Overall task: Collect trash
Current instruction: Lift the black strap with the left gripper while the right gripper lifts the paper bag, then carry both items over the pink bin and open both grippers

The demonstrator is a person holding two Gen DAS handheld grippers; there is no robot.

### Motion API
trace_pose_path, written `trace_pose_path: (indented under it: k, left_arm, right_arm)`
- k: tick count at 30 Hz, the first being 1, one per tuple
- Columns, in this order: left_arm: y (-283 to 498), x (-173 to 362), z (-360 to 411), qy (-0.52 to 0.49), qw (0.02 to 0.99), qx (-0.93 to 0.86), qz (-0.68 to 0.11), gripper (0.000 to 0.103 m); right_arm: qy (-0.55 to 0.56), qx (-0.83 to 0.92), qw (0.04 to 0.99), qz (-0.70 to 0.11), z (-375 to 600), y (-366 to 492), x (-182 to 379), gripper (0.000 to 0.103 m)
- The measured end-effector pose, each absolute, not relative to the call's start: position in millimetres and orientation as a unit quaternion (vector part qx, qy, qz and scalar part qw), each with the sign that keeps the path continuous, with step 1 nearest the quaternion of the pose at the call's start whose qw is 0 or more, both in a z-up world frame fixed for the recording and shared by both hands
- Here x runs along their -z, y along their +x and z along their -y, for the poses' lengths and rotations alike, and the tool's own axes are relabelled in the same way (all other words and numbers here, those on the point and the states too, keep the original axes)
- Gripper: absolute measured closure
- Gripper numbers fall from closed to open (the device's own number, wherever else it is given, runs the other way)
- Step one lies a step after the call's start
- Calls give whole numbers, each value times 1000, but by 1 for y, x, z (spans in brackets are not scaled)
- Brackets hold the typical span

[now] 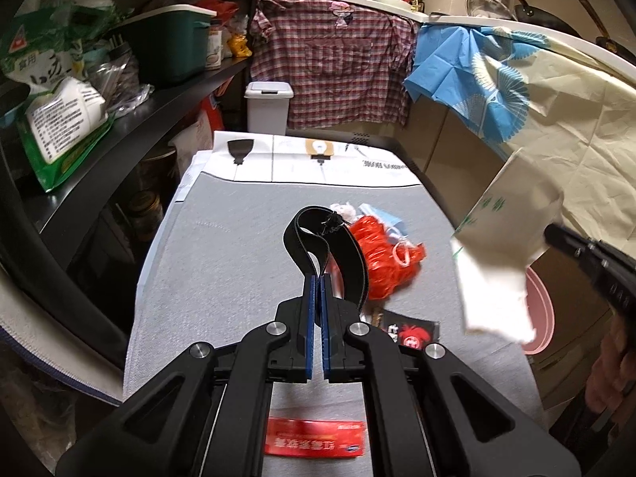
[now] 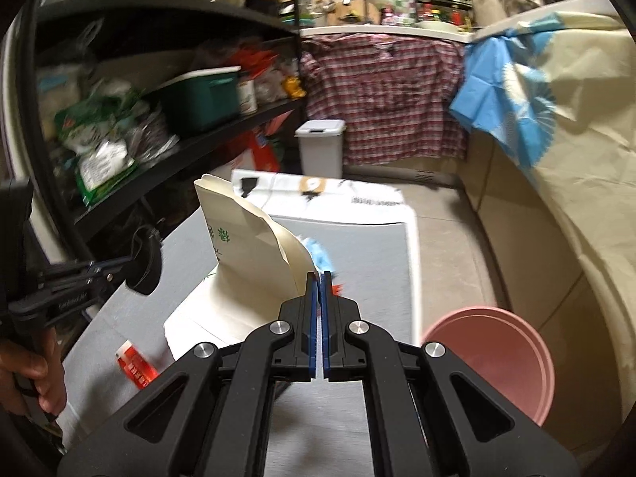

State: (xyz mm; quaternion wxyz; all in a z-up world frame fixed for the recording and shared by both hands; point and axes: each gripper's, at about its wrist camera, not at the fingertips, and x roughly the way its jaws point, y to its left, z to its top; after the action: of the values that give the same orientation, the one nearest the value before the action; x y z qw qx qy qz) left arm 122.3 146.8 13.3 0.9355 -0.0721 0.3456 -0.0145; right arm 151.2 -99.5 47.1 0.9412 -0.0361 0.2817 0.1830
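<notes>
A: What is held, and how?

B: A black strap is pinched between the closed fingers of the left gripper, its loop standing above the tips. A cream paper bag is clamped by an edge in the closed fingers of the right gripper, the bag hanging to their left.

A: Where is the rest of the trash?

B: Beyond the left fingers, on the grey counter, a red mesh wad with blue scraps is seen. A dark card lies just right of them, and a red packet below them, nearer the camera.

A: What could go wrong?

B: The bag is gripped only at a thin edge, so it could be torn or slipped free if swung. The strap's loose end could be snagged on the mesh.

A: And the room for moving?

B: Left of the fingers a crowded shelf stands close. Right of the counter's edge the floor is open, and a pink bin waits there, likely the drop point.
</notes>
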Motion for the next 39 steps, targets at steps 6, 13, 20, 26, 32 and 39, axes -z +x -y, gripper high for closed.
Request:
trace_pose_path:
  k: [6, 13, 20, 26, 32, 39]
  left_arm:
    - [129, -19, -128, -71, 937, 30, -342, 100]
    - [139, -25, -95, -65, 937, 56, -339, 100]
    - [152, -31, -49, -55, 936, 90, -337, 100]
    - [161, -33, -11, -46, 933, 122, -334, 100]
    - [169, -27, 29, -36, 925, 165, -342, 100]
    - [181, -15, 72, -22, 912, 200, -357, 100]
  right_arm:
    - [-31, -144, 952, -268, 144, 156, -67, 101]
    - [-21, -96, 959, -265, 200, 162, -72, 101]
    - [-8, -46, 963, -266, 246, 165, -63, 101]
    - [-4, -9, 961, -277, 272, 170, -45, 101]
    - [-19, 25, 957, -288, 290, 176, -31, 101]
    - [-19, 53, 947, -315, 310, 188, -16, 101]
